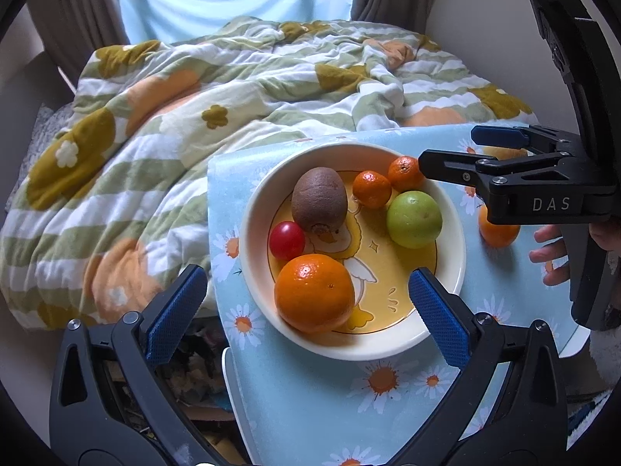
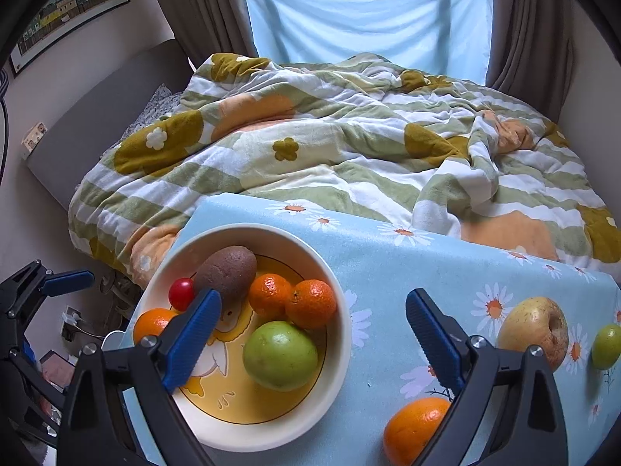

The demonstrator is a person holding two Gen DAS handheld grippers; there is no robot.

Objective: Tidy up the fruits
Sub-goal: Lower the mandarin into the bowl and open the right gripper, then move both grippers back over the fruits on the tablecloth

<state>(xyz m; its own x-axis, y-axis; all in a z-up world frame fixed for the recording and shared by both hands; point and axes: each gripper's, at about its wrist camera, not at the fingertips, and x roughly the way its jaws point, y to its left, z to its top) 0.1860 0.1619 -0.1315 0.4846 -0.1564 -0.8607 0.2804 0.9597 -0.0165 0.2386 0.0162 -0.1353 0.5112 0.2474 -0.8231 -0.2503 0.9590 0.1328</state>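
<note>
Both grippers are hovering over the table with jaws spread wide, gripping nothing. The left gripper is hanging above the near side of the bowl, which is holding a kiwi, a cherry tomato, a green apple, a big orange and two mandarins. The right gripper is straddling the bowl's right rim; another orange, a yellow apple and a green fruit are lying on the cloth beside it.
</note>
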